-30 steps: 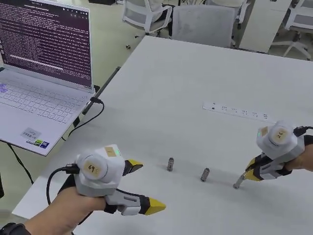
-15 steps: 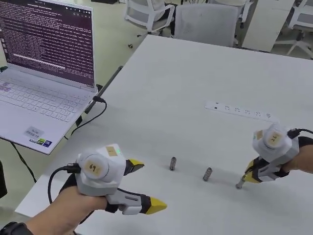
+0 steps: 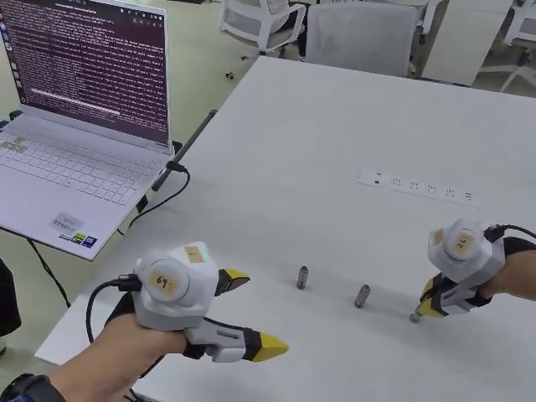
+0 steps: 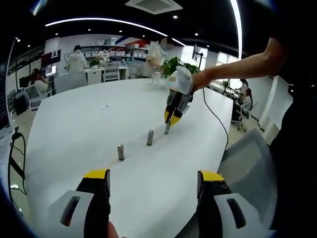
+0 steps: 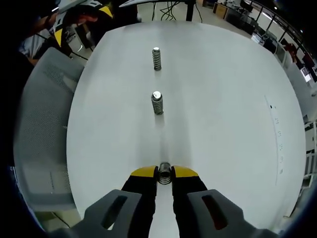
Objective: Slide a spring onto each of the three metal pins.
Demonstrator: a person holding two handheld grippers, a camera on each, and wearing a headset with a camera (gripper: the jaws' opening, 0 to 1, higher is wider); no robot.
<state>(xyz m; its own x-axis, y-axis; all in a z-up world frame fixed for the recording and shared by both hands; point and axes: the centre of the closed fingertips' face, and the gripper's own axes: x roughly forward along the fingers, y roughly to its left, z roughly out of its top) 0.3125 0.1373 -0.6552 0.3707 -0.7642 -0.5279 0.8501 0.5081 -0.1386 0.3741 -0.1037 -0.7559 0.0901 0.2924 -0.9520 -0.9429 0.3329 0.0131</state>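
White table [image 3: 318, 142] bears a power strip [image 3: 417, 187]; right gripper [image 5: 165, 175] clamps a spring [image 5: 164, 171], left gripper [image 4: 154, 175] gapes.

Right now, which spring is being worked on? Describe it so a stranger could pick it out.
On the white table, near the person's edge, three small springs form a row. The target spring is at the row's right end, pinched between the jaws of the right hand-held gripper; the other two stand free.

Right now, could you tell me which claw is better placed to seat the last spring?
The right claw: it grips that spring, while the left claw hangs open, well apart.
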